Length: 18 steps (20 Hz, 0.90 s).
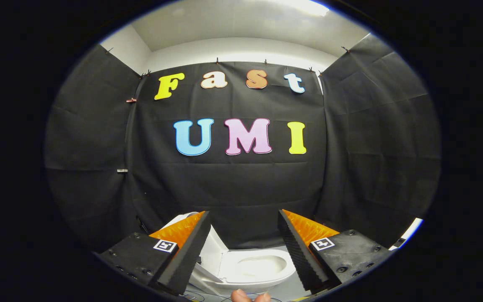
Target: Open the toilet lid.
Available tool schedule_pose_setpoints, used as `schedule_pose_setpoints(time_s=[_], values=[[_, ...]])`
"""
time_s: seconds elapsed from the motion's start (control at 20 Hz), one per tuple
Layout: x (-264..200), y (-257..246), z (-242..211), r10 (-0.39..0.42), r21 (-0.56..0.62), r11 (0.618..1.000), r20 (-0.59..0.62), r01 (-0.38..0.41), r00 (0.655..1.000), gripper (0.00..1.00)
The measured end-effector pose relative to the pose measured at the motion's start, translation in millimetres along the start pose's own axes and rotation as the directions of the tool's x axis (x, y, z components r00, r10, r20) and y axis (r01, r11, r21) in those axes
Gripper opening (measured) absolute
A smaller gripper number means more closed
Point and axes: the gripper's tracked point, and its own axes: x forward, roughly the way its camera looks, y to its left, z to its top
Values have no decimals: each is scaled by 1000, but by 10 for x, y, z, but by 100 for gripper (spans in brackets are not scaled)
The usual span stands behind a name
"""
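Gripper (pixel 243 218) w/ fingers spread wide, holding nothing. Toilet (pixel 262 274) sits below, between them, bowl exposed; lid (pixel 214 245) up at left, partly hidden behind left finger. Fingertips of a hand (pixel 250 297) cut off at bottom.

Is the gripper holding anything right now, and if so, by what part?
Nothing is held. The gripper is open, fingers spread apart with only air between them, above the toilet, whose lid already stands raised.

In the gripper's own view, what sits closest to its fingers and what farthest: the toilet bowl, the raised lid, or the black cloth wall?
The gripper is open, holding nothing.
1. Toilet bowl: below, between the fingers.
2. Raised lid: beside the bowl, partly behind one finger; close to the bowl's rank.
3. Black cloth wall: beyond both, farthest.
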Motion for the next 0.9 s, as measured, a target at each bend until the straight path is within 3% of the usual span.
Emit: schedule_pose_setpoints(time_s=[0.9], values=[[-34, -31, 69, 1, 4, 1000, 17, -1, 1000, 100]])
